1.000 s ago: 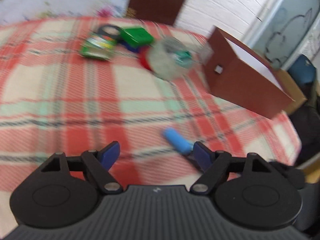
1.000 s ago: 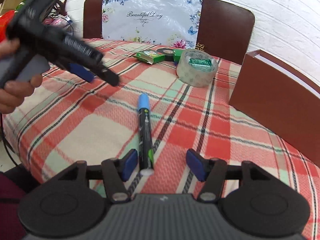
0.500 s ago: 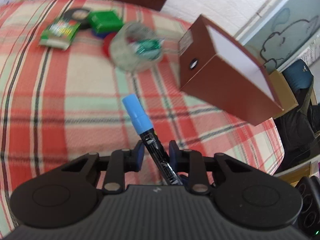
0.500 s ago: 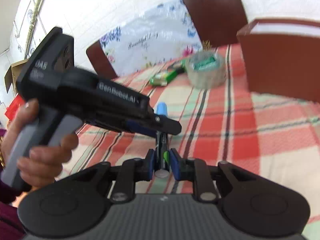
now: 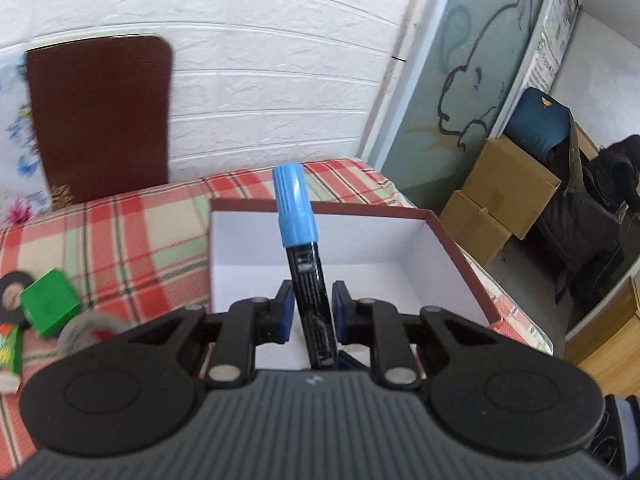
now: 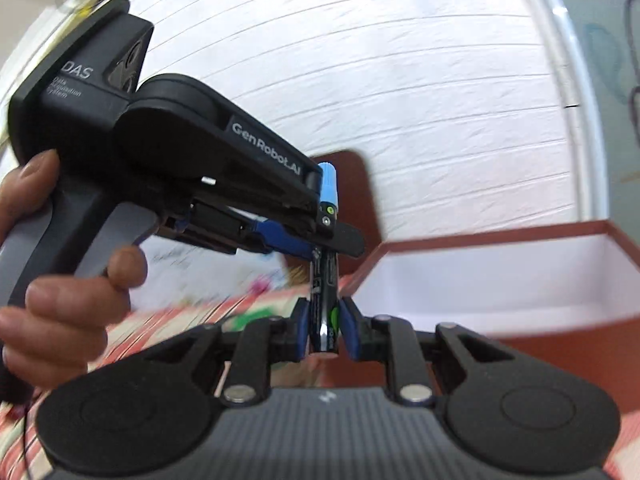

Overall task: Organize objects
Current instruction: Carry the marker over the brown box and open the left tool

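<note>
A black-barrelled marker (image 5: 310, 296) with a light blue cap is seen over a red, cream and green plaid tablecloth (image 5: 132, 248); the cardboard box (image 5: 452, 240) is coloured reddish-brown outside, white inside.

Open-topped brown box (image 5: 460, 248) with bare white interior: unobstructed entry from above, bounded by its four walls. The marker (image 5: 304, 248), upright and clamped by both the left gripper (image 5: 308, 308) and right gripper (image 6: 325, 328), stands in front of the box opening. To the box's left, a green block (image 5: 50, 308), black tape roll (image 5: 10, 292) and what appears, through blur, to be a clear tape roll (image 5: 86, 330) crowd the plaid tablecloth (image 5: 140, 248); a chair back (image 5: 100, 116) closes the far edge.
</note>
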Tool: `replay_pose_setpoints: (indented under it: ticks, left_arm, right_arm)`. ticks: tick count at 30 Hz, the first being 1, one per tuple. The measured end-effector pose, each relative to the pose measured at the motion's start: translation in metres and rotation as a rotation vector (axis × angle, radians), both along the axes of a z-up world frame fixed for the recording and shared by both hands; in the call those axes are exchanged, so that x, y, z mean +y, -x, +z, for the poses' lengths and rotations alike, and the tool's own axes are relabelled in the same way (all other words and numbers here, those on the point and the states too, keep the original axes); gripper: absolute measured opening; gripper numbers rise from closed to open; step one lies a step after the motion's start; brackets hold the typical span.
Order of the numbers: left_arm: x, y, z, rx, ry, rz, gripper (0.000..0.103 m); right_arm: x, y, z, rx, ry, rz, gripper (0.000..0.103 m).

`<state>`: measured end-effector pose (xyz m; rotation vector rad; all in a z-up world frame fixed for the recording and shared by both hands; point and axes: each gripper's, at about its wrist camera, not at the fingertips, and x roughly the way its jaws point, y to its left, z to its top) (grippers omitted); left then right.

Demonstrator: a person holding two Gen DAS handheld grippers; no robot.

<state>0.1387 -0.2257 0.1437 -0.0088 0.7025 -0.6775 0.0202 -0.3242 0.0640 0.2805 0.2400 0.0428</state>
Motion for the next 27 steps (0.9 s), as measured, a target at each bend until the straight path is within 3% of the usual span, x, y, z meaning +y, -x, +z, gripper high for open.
replay_pose_setpoints:
  ticks: [6,8,10,13,20,27]
  left_arm:
    - [-0.037,-0.018,-0.023,-0.069,-0.140,0.026,0.026]
    - [-0.031,-0.020,-0.027,-0.074,-0.175,0.051,0.027]
    - [-0.024,-0.021,-0.033,-0.052,-0.174,0.053,0.027]
    - [-0.014,-0.014,-0.038,-0.045,-0.171,0.073,0.029]
    - [0.016,0.029,-0.031,-0.124,-0.166,0.108,0.038]
    - [0.036,0.054,-0.038,-0.134,-0.216,0.148,0.041]
  right_arm:
    - [-0.025,-0.035,-0.021,0.073,-0.018,-0.087,0.021]
    - [-0.022,-0.033,-0.024,0.057,0.011,-0.099,0.022]
    - [-0.019,-0.027,-0.024,0.034,0.020,-0.099,0.031]
    - [-0.014,-0.018,-0.027,0.027,0.029,-0.116,0.034]
    - [-0.008,0.026,-0.033,-0.027,0.070,-0.175,0.039]
    - [0.005,0.023,-0.053,0.090,0.039,-0.143,0.040]
